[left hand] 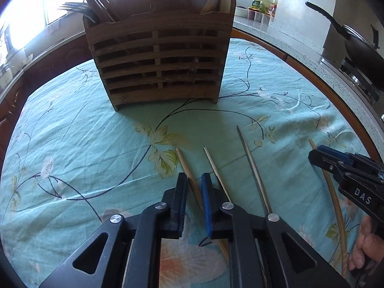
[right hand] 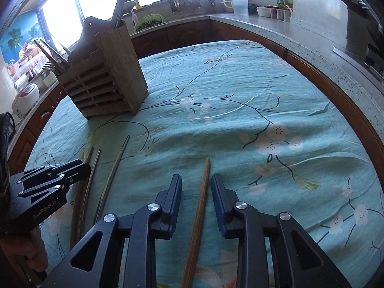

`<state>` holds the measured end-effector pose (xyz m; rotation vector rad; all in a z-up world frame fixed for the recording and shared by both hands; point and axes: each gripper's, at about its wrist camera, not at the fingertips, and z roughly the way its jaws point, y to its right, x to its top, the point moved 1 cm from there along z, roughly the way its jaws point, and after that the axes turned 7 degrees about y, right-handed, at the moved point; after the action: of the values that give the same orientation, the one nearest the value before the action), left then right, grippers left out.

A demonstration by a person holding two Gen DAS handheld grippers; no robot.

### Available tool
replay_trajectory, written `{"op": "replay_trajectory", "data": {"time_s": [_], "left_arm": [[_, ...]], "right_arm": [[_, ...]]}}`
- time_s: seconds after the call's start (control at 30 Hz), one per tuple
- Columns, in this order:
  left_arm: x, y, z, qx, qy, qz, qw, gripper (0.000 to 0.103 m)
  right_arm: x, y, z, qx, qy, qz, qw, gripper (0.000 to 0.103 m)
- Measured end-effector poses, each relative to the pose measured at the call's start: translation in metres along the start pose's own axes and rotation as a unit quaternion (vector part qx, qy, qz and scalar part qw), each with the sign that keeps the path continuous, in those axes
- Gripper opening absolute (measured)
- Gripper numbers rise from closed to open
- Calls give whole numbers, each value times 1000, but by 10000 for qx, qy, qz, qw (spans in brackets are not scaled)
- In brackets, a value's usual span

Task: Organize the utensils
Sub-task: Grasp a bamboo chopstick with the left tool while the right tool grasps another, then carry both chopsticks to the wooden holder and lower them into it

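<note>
A slatted wooden utensil holder (left hand: 157,64) stands on the teal floral tablecloth (left hand: 79,129), with forks and wooden utensils in it; it also shows in the right wrist view (right hand: 105,84). Several chopsticks lie loose on the cloth. My left gripper (left hand: 194,180) is slightly open, its jaws on either side of a wooden chopstick (left hand: 186,168). A thin chopstick (left hand: 214,165) and a dark one (left hand: 249,158) lie just right of it. My right gripper (right hand: 196,182) is open, straddling a brown chopstick (right hand: 202,192) without touching it.
A stone counter (right hand: 300,40) curves round the table's far and right sides, with bottles, tubs and a jug (right hand: 238,4). A wok (left hand: 360,45) sits on the stove at right. A rice cooker (right hand: 25,98) stands at left. The right gripper's body (left hand: 348,170) shows beside a fourth chopstick (left hand: 333,192).
</note>
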<state>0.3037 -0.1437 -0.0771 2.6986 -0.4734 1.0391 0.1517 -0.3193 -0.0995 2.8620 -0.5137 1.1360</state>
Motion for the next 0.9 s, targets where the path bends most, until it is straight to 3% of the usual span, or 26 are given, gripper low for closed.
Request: {"op": "replay_trajectory", "data": {"time_s": [0.07, 0.23, 0.43, 0.6, 0.73, 0.77, 0.9], "left_arm": [[-7, -2, -6, -151, 3, -26, 9999, 8], [-23, -13, -21, -487, -142, -280, 9983, 6], [-12, -12, -18, -389, -301, -290, 9984, 13], [-7, 4, -12, -149, -292, 127, 9994, 17], [-10, 14, -9, -63, -171, 371, 9991, 10], [-10, 12, -11, -70, -167, 355, 9992, 5], [-11, 4, -19, -197, -166, 187, 9995, 3]], "right_arm": [[-3, 0, -2, 50, -28, -34, 10000, 8], [-9, -2, -11, 250, -107, 8, 9996, 7], [-1, -5, -3, 269, -150, 5, 9995, 9], [4, -10, 5, 273, -217, -147, 9993, 10], [2, -7, 5, 362, -172, -112, 9991, 10], [2, -7, 4, 338, -170, -94, 9992, 8], [3, -9, -3, 493, -145, 65, 9987, 5]]}}
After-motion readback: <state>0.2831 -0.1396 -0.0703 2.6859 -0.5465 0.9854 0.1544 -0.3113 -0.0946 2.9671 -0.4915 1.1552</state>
